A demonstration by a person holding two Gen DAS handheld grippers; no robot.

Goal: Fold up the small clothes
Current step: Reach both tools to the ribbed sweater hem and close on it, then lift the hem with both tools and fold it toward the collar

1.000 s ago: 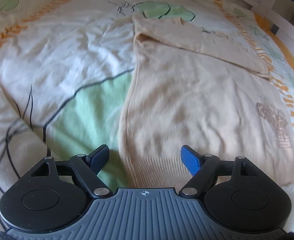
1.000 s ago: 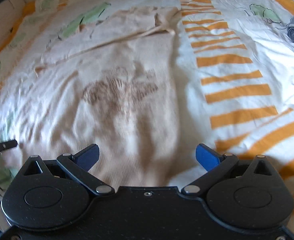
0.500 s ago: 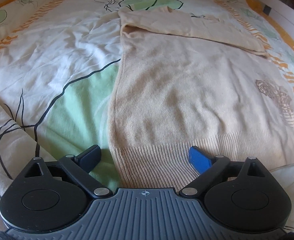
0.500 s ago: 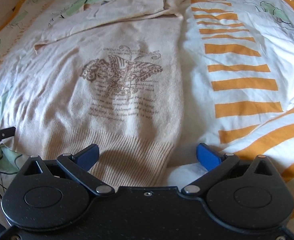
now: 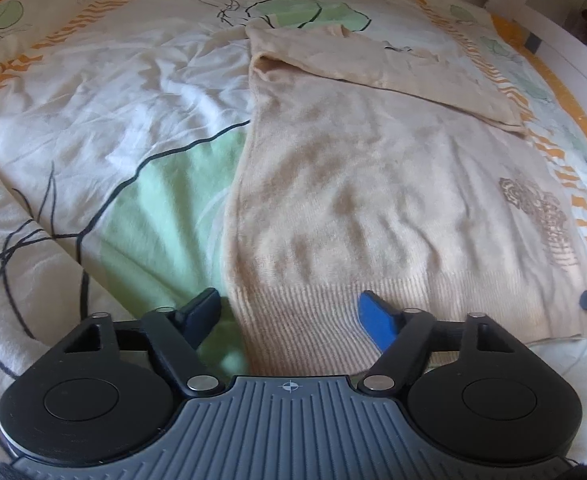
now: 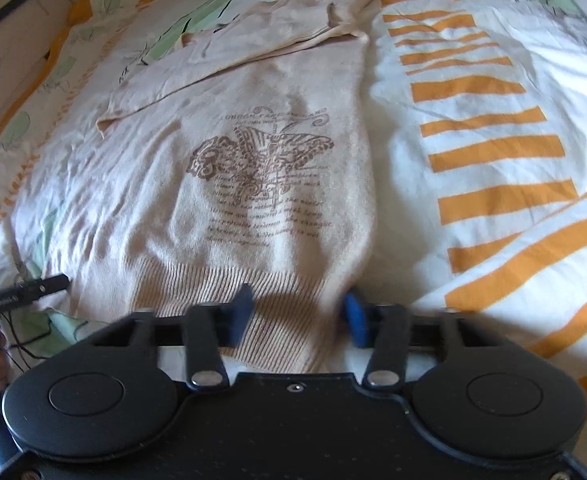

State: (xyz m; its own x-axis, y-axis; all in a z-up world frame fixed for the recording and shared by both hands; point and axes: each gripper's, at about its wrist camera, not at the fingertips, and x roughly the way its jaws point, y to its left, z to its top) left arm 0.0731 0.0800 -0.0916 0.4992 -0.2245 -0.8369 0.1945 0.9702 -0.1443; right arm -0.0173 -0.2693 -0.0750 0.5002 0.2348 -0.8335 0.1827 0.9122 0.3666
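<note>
Jaws wide on the left gripper (image 5: 289,312) and narrower on the right gripper (image 6: 297,312), both straddle the ribbed hem of the beige sweater (image 6: 261,168) lying flat on the bedspread (image 6: 493,128), sleeves already folded across, body fold still undone.

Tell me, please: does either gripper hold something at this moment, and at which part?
Nothing is held yet. The left gripper and right gripper are both open, each straddling a corner of the ribbed hem of the beige sweater; the right jaws have narrowed.

Soft daylight, warm cast. Right claw (image 6: 299,314) fingers motion-blurred, shadowing the sweater (image 6: 253,200) hem between them. Fisheye bends edges.
</note>
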